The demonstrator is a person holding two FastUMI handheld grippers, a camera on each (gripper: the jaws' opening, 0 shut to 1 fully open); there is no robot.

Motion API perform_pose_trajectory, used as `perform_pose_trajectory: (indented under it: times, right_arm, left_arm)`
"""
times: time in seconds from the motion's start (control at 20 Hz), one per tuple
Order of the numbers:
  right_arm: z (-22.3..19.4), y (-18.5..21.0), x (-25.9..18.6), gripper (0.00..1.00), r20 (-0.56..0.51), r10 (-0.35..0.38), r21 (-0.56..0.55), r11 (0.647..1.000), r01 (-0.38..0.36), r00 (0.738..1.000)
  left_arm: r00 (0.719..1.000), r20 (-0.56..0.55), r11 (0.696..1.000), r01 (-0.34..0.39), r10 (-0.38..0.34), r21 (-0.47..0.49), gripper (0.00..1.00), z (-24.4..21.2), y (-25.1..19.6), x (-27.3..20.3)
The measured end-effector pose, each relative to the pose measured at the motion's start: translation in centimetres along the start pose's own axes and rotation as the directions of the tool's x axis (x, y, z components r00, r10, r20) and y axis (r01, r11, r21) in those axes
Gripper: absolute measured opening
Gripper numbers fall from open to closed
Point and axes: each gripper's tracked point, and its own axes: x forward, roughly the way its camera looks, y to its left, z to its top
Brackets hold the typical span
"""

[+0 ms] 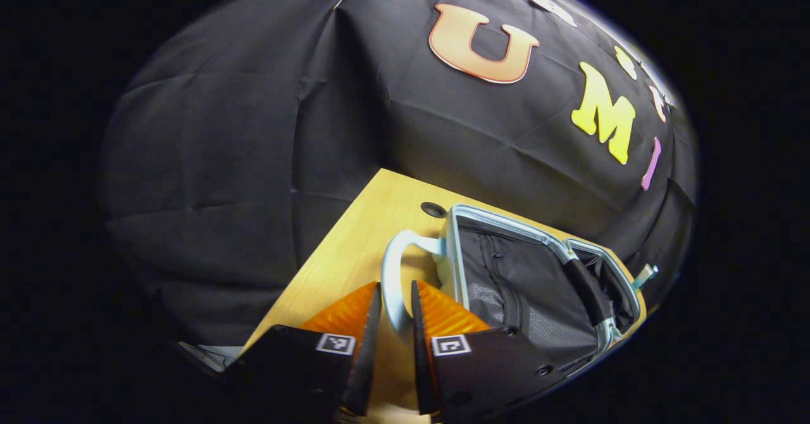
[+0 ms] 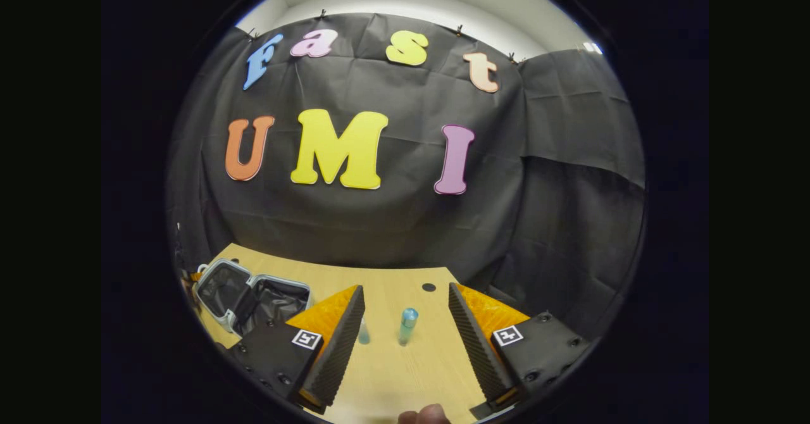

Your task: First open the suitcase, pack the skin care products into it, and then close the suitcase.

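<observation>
Gripping the suitcase (image 1: 538, 278) handle (image 1: 393, 272) at lower centre between my left gripper (image 1: 397, 300) fingers, I hold my right gripper (image 2: 405, 313) wide open around a standing bottle (image 2: 407, 325).

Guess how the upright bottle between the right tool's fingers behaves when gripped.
The bottle stands tall and slim on the table, so a one-sided touch probably tips it. It looks round, so it would likely roll once down. It seems small and probably light.

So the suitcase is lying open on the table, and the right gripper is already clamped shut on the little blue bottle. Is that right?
Not quite. In the right gripper view the right gripper is open, with the blue bottle standing untouched between its fingers. The suitcase does lie open on the table.
</observation>
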Motion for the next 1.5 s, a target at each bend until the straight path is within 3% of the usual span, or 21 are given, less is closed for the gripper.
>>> perform_pose_trajectory:
  times: [0.05, 0.15, 0.2, 0.25, 0.3, 0.35, 0.6, 0.8, 0.95, 1.0, 1.15, 1.2, 1.25, 1.5]
  right_arm:
    - [0.0, -0.1, 0.0, 0.8, -0.001, 0.002, -0.005, 1.0, -0.002, 1.0]
    - [-0.3, 0.0, 0.0, 0.8, -0.001, 0.01, -0.015, 1.0, -0.01, 1.0]
    - [-0.2, 0.1, 0.0, 0.8, 0.002, 0.016, -0.019, 1.0, -0.016, 1.0]
    - [-0.4, 0.4, 0.1, 0.8, 0.005, 0.026, -0.026, 0.999, -0.026, 1.0]
    - [-0.5, 0.5, 0.0, 0.79, 0.007, 0.036, -0.033, 0.999, -0.035, 0.999]
    - [-0.6, 0.7, 0.0, 0.79, 0.011, 0.047, -0.035, 0.998, -0.047, 0.999]
    - [-0.8, 0.2, 0.2, 0.8, 0.039, 0.087, -0.017, 0.996, -0.086, 0.995]
    - [-0.9, -1.4, 0.7, 0.8, 0.062, 0.103, 0.01, 0.995, -0.104, 0.993]
    - [-0.9, -3.6, 1.1, 0.8, 0.084, 0.098, 0.026, 0.995, -0.1, 0.992]
    - [-1.1, -4.5, 1.3, 0.79, 0.087, 0.093, 0.038, 0.995, -0.096, 0.992]
    - [-2.0, -7.6, 1.8, 0.8, 0.084, 0.069, 0.049, 0.996, -0.074, 0.994]
    - [-2.3, -8.6, 2.0, 0.8, 0.085, 0.066, 0.049, 0.996, -0.07, 0.994]
    - [-2.6, -9.6, 2.2, 0.77, 0.084, 0.06, 0.044, 0.997, -0.064, 0.995]
    - [-6.0, -12.8, 3.9, 0.8, 0.033, 0.088, 0.03, 0.996, -0.089, 0.996]
  left_arm:
    - [1.0, 0.007, 1.0, 0.0, 0.0, 0.001, 0.4, 0.6, 0.1, -0.4]
    - [1.0, 0.026, 1.0, 0.017, -0.016, -0.008, 0.75, 1.3, -0.5, -1.5]
    - [0.999, 0.034, 1.0, 0.018, -0.018, -0.001, 0.84, 1.8, -0.9, -2.2]
    - [0.999, 0.047, 1.0, 0.013, -0.014, 0.02, 0.79, 2.4, -1.3, -2.7]
    - [0.998, 0.064, 0.999, 0.006, -0.009, 0.044, 1.0, 3.1, -1.9, -3.4]
    - [0.996, 0.085, 0.998, -0.002, -0.004, 0.066, 0.95, 4.2, -2.6, -4.3]
    - [0.977, 0.208, 0.986, -0.078, 0.047, 0.147, 0.98, 9.5, -9.0, -9.5]
    - [0.957, 0.288, 0.967, -0.093, 0.021, 0.238, 0.98, 12.4, -18.0, -13.4]
    - [0.942, 0.335, 0.97, -0.09, 0.01, 0.224, 0.97, 12.8, -25.2, -15.0]
    - [0.941, 0.337, 0.974, -0.07, -0.007, 0.217, 0.93, 12.1, -28.0, -15.1]
    - [0.944, 0.316, 0.967, 0.007, -0.09, 0.253, 0.98, 8.8, -36.6, -15.8]
    - [0.943, 0.311, 0.962, 0.026, -0.114, 0.272, 0.93, 7.9, -39.2, -16.2]
    - [0.942, 0.304, 0.958, 0.053, -0.141, 0.281, 0.99, 6.7, -41.8, -16.7]
    - [0.948, 0.208, 0.925, 0.159, -0.24, 0.345, 0.98, -0.7, -53.4, -16.5]
